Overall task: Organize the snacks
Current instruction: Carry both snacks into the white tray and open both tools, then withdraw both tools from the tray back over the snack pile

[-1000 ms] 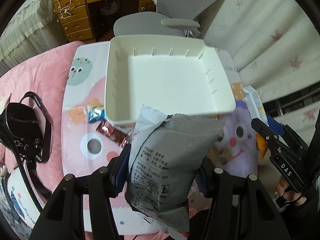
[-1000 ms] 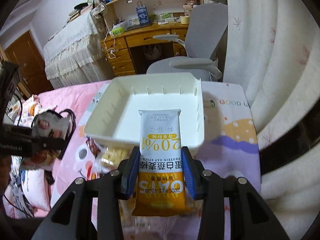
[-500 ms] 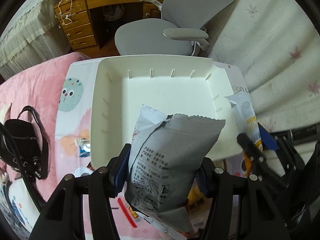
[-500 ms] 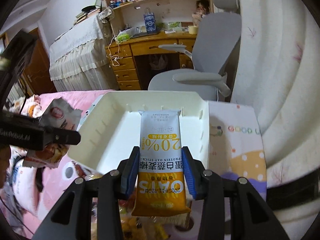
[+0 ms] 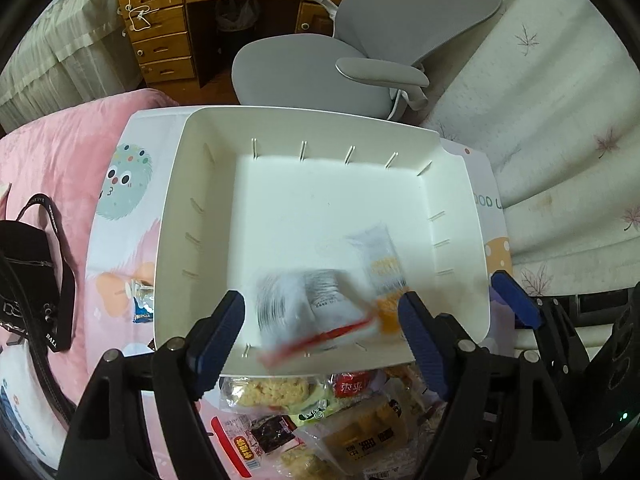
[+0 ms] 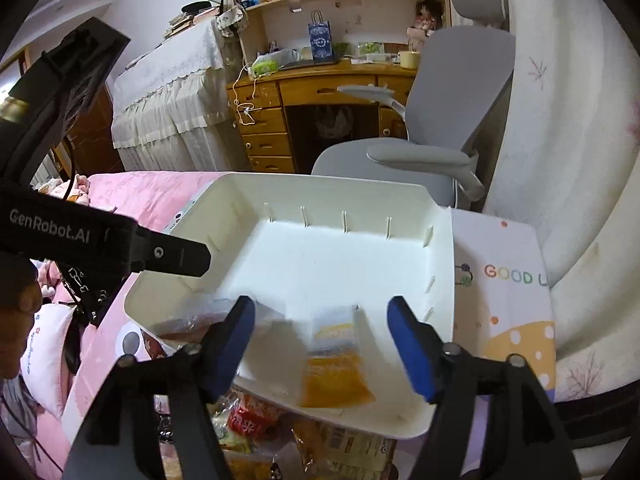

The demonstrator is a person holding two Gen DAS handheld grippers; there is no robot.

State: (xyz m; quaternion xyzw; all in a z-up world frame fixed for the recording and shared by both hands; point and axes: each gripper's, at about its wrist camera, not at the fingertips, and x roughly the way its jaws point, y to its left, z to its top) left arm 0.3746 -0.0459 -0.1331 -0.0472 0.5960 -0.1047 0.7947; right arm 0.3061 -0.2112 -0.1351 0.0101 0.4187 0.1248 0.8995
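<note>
A white plastic bin (image 5: 168,216) stands on a cartoon-print mat. My left gripper (image 5: 319,304) hangs over its near edge, and its jaws are opening. The grey snack bag (image 5: 296,304) is a blur between the blue pads, touching neither, dropping into the bin. My right gripper (image 6: 320,305) is also opening above the bin (image 6: 444,280). The yellow and white oat bar (image 6: 336,376) lies blurred below it on the bin floor, free of the pads. The oat bar (image 5: 384,276) shows beside the grey bag. The left gripper (image 6: 100,248) reaches in from the left.
A pile of wrapped snacks (image 5: 320,420) lies on the mat just before the bin's near wall. A foil candy (image 5: 142,304) lies left of the bin. A black bag (image 5: 28,272) rests on the pink bedding. A grey office chair (image 5: 360,52) and wooden desk stand beyond.
Both grippers moved forward and down over the bin, then opened. The grey bag left the left gripper and the oat bar left the right; both are falling into the bin.
</note>
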